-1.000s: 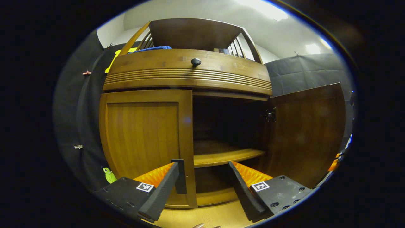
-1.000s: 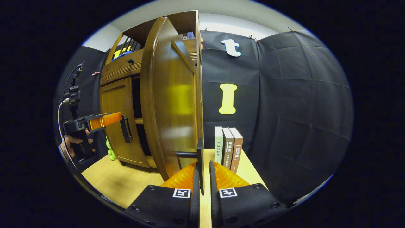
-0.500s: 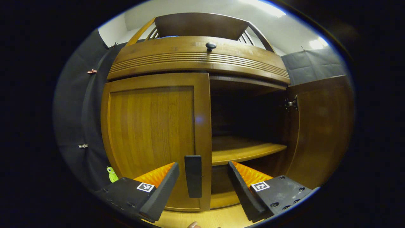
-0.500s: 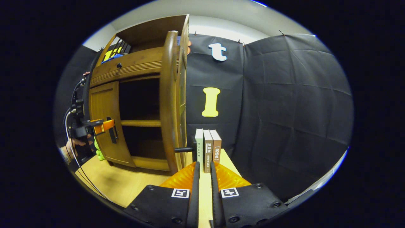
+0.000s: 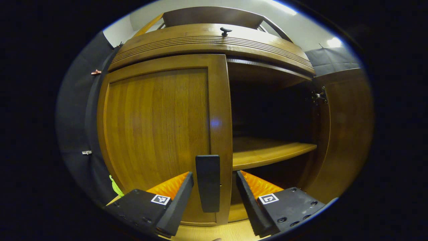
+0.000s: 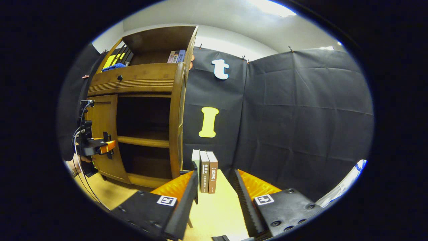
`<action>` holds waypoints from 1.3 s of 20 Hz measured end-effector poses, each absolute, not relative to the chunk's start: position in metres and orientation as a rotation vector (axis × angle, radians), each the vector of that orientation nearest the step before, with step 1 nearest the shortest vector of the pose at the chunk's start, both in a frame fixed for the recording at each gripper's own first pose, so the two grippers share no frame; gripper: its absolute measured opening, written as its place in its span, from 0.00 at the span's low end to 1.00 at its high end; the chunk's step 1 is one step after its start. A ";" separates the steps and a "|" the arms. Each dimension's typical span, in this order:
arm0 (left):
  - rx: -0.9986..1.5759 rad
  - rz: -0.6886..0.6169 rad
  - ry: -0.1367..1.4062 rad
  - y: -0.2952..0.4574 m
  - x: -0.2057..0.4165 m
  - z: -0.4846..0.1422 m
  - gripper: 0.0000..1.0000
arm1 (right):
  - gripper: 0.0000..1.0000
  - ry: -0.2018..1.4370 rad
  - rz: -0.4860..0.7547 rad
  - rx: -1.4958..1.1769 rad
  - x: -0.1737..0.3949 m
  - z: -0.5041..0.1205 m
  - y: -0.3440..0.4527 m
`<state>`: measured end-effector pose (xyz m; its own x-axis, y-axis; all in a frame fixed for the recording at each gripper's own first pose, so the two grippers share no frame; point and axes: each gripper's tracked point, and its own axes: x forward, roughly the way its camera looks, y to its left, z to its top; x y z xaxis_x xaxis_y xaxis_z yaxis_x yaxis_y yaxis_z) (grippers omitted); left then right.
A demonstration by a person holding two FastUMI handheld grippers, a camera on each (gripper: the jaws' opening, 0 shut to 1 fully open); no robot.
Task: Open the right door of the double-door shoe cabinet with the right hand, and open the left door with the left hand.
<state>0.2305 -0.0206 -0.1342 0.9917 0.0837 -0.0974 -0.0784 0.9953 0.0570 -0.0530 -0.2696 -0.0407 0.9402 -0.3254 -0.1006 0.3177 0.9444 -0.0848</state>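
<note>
Right door swung wide, left door shut, both hand-held grippers spread apart.

In the left gripper view, the left hand-held gripper (image 5: 212, 197) was held with fingers apart either side of the black handle (image 5: 208, 183) on the closed left door (image 5: 157, 124) at lower centre. In the right gripper view, the right hand-held gripper (image 6: 214, 197) was parted, the open right door (image 6: 176, 120) seen edge-on at centre left, three books (image 6: 204, 170) standing on the worktop (image 6: 217, 214).

Staged booth, probably home mock-up: black cloth wall (image 6: 301, 110), wooden shoe cabinet (image 6: 133, 80), books (image 6: 204, 170).
</note>
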 end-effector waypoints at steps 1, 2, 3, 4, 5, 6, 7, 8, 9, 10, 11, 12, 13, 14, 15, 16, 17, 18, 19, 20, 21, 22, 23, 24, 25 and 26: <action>0.053 0.075 0.094 -0.021 0.231 -0.135 0.75 | 0.76 0.107 -0.333 -0.075 -0.054 -0.038 -0.268; 0.057 0.072 0.087 -0.022 0.232 -0.133 0.72 | 0.77 0.107 -0.338 -0.084 -0.055 -0.038 -0.269; 0.067 0.077 0.081 -0.019 0.232 -0.134 0.66 | 0.77 0.113 -0.340 -0.089 -0.055 -0.039 -0.268; 0.077 0.080 0.079 -0.018 0.231 -0.134 0.61 | 0.77 0.116 -0.341 -0.090 -0.057 -0.039 -0.267; 0.082 0.083 0.076 -0.016 0.232 -0.134 0.56 | 0.77 0.117 -0.340 -0.088 -0.058 -0.038 -0.263; 0.081 0.085 0.073 -0.014 0.232 -0.134 0.53 | 0.78 0.118 -0.341 -0.089 -0.059 -0.037 -0.261; 0.074 0.085 0.074 -0.012 0.231 -0.136 0.48 | 0.78 0.117 -0.345 -0.095 -0.060 -0.037 -0.261; 0.063 0.082 0.078 -0.011 0.231 -0.139 0.43 | 0.78 0.117 -0.350 -0.102 -0.062 -0.036 -0.260; 0.054 0.076 0.081 -0.011 0.231 -0.142 0.40 | 0.78 0.117 -0.354 -0.107 -0.064 -0.035 -0.259; 0.047 0.069 0.079 -0.012 0.232 -0.143 0.38 | 0.78 0.117 -0.358 -0.110 -0.066 -0.034 -0.258; 0.045 0.064 0.073 -0.012 0.232 -0.143 0.38 | 0.78 0.117 -0.362 -0.111 -0.068 -0.034 -0.256; 0.049 0.061 0.073 -0.011 0.232 -0.142 0.37 | 0.79 0.115 -0.366 -0.113 -0.070 -0.033 -0.254; 0.051 0.059 0.071 -0.011 0.231 -0.143 0.36 | 0.79 0.113 -0.370 -0.115 -0.073 -0.032 -0.252; 0.051 0.057 0.076 -0.012 0.232 -0.143 0.35 | 0.78 0.110 -0.374 -0.119 -0.075 -0.029 -0.249; 0.052 0.055 0.083 -0.011 0.230 -0.144 0.34 | 0.78 0.107 -0.378 -0.124 -0.079 -0.027 -0.247; 0.047 0.053 0.090 -0.011 0.228 -0.144 0.34 | 0.79 0.102 -0.383 -0.128 -0.083 -0.025 -0.245; 0.041 0.049 0.094 -0.011 0.226 -0.144 0.33 | 0.78 0.099 -0.389 -0.129 -0.086 -0.023 -0.243; 0.034 0.041 0.098 -0.010 0.223 -0.144 0.33 | 0.78 0.096 -0.396 -0.130 -0.090 -0.021 -0.241; 0.029 0.029 0.102 -0.012 0.218 -0.144 0.32 | 0.78 0.093 -0.402 -0.131 -0.091 -0.020 -0.238; 0.026 0.014 0.103 -0.012 0.213 -0.142 0.32 | 0.79 0.090 -0.405 -0.134 -0.092 -0.019 -0.234; 0.024 0.001 0.104 -0.012 0.207 -0.142 0.32 | 0.78 0.088 -0.404 -0.141 -0.094 -0.018 -0.228; 0.025 -0.013 0.107 -0.013 0.200 -0.141 0.32 | 0.78 0.087 -0.400 -0.150 -0.096 -0.017 -0.222; 0.028 -0.025 0.112 -0.013 0.192 -0.141 0.32 | 0.77 0.087 -0.392 -0.156 -0.095 -0.016 -0.213; 0.030 -0.036 0.116 -0.012 0.184 -0.140 0.32 | 0.77 0.088 -0.381 -0.157 -0.094 -0.017 -0.206; 0.028 -0.045 0.121 -0.012 0.175 -0.140 0.32 | 0.78 0.092 -0.370 -0.156 -0.092 -0.018 -0.199; 0.024 -0.054 0.124 -0.010 0.165 -0.139 0.32 | 0.78 0.097 -0.357 -0.154 -0.089 -0.019 -0.191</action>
<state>0.1655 -0.0103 -0.1386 0.9909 -0.0520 -0.1241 0.0550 0.9983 0.0204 -0.0894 -0.1909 -0.0194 0.9326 -0.3545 -0.0675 0.3398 0.9256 -0.1667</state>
